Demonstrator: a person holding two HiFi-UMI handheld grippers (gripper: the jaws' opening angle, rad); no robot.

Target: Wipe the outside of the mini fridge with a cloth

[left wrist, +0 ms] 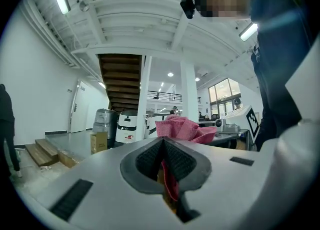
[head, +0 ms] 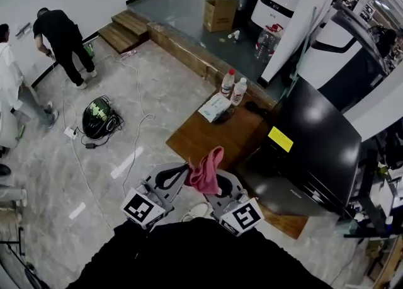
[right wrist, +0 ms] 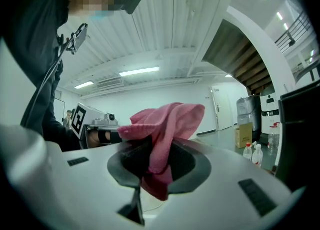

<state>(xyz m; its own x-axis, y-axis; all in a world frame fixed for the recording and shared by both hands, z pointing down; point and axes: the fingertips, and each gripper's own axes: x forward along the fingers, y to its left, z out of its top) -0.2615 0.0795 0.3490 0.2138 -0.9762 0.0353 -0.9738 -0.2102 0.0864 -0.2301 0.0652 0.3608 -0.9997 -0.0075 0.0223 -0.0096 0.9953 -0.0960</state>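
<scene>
The black mini fridge (head: 315,136) stands on the floor to my right, front panel glossy, with a yellow sticker; its edge shows in the right gripper view (right wrist: 300,134). A pink cloth (head: 206,171) hangs between my two grippers just below me. My right gripper (head: 217,181) is shut on it, and the cloth (right wrist: 167,124) bunches up out of its jaws (right wrist: 155,166). My left gripper (head: 179,172) is shut with a thin pink edge of the cloth pinched between its pads (left wrist: 165,166); the rest of the cloth (left wrist: 182,128) shows past its tip.
A low wooden table (head: 201,136) left of the fridge carries two bottles (head: 233,87) and a tissue pack (head: 215,106). A green-black device (head: 97,118) with cables lies on the floor. People (head: 63,39) work at far left. A cardboard box (head: 220,14) sits beyond the wooden step.
</scene>
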